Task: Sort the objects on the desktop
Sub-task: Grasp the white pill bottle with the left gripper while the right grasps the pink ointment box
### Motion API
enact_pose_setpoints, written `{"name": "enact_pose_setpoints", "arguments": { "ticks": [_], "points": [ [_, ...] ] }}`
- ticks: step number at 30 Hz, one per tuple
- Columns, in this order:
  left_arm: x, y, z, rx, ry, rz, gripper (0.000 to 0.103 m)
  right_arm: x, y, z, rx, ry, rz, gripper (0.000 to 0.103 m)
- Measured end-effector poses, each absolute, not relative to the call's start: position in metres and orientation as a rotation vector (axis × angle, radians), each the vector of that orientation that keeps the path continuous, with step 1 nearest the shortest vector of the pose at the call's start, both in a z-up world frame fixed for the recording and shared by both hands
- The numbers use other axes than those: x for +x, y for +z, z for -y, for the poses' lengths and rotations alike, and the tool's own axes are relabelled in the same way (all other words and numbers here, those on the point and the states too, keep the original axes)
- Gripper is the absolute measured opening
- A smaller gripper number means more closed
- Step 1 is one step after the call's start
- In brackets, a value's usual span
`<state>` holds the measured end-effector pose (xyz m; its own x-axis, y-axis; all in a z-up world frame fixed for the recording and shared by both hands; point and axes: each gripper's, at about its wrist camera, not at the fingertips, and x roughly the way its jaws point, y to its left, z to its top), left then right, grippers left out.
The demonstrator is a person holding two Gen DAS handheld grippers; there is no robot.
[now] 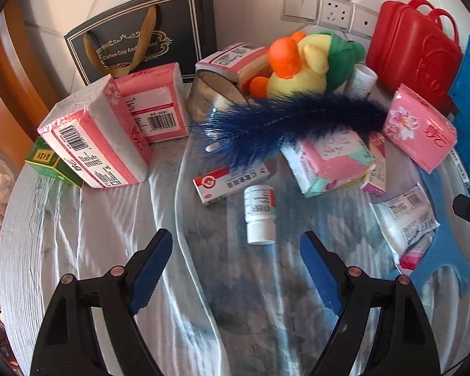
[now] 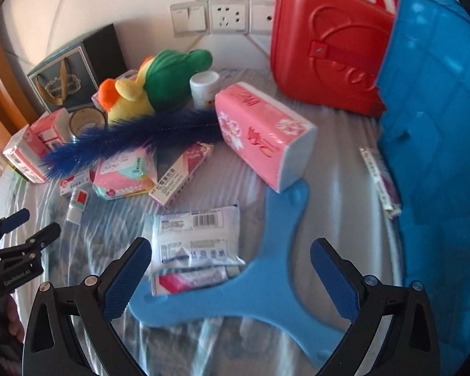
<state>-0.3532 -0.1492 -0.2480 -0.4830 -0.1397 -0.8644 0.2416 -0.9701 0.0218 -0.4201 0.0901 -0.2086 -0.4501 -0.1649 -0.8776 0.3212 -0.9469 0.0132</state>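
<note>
A white tiled wall with switches and a socket backs a round table under a pale, wrinkled plastic cover, crowded with small goods. The left gripper hangs over the near edge with its blue-padded jaws spread wide and nothing between them; just ahead of it lies a small white pill bottle on its side, and just beyond that a red-and-white medicine box. Further ahead a fluffy dark-blue brush stretches across the pile, in front of a yellow, orange and green plush toy. Ahead and to its left lean two pink tissue packs, the nearer one half covering a green box whose print is too small to read. The right gripper is likewise spread and empty, its jaws straddling a flat blue Y-shaped plastic piece; a white barcoded pouch lies just ahead, overlapping a pink item that is mostly hidden. Ahead and to the right stand a red carry case and a blue plastic crate, cut off by the frame. Motion blur softens most of the labels.
</note>
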Motion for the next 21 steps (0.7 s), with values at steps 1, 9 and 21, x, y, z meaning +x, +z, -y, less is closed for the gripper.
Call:
{"name": "enact_pose_setpoints", "arguments": {
  "ticks": [1,9,21],
  "points": [
    [-0.357,-0.252,0.154,1.461,-2.517,-0.156,0.084,-0.426,-0.215,-0.085,1.464,-2.434,-0.222,0.103],
    [-0.382,-0.279,0.146,1.571,-2.507,-0.182,0.078,-0.46,-0.252,-0.056,1.529,-2.361,-0.215,0.103],
    [-0.405,-0.291,0.136,1.555,-2.526,-0.219,0.028,-0.491,-0.278,-0.032,1.594,-2.284,-0.117,0.081]
  ]
}}
